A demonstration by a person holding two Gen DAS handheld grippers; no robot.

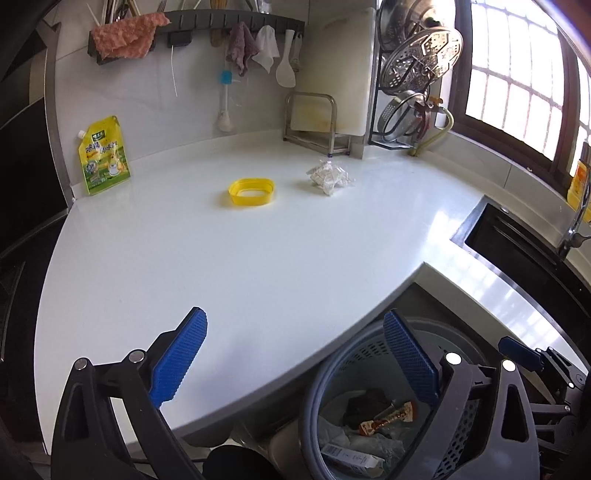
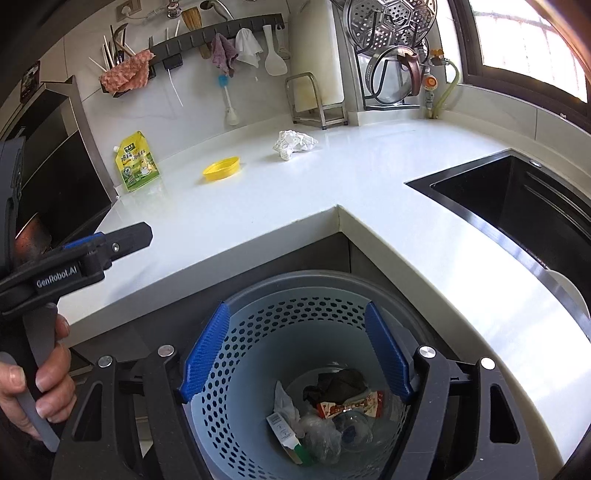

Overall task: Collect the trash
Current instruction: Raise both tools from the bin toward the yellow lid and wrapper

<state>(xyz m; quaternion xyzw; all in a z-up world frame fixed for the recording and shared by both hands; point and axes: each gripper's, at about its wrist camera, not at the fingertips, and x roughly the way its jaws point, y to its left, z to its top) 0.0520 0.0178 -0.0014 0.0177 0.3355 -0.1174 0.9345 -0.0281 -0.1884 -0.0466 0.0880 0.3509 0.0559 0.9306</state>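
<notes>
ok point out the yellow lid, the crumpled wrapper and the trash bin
yellow lid [image 1: 252,191]: left wrist view, on its near rim
crumpled wrapper [image 1: 328,177]: left wrist view, on its middle
trash bin [image 2: 258,354]: right wrist view, on its perforated inner wall

A home kitchen: an L-shaped white stone countertop [image 2: 295,199] holds a black undermount sink [image 2: 517,199] beneath a barred window [image 1: 517,74]. A dark wall rail [image 2: 218,33] carries hanging cloths, chopsticks and a white rice paddle [image 2: 274,55]; a black wire rack [image 2: 391,55] stores perforated steel steamer trays and pot lids, beside a white cutting board [image 1: 340,74]
</notes>
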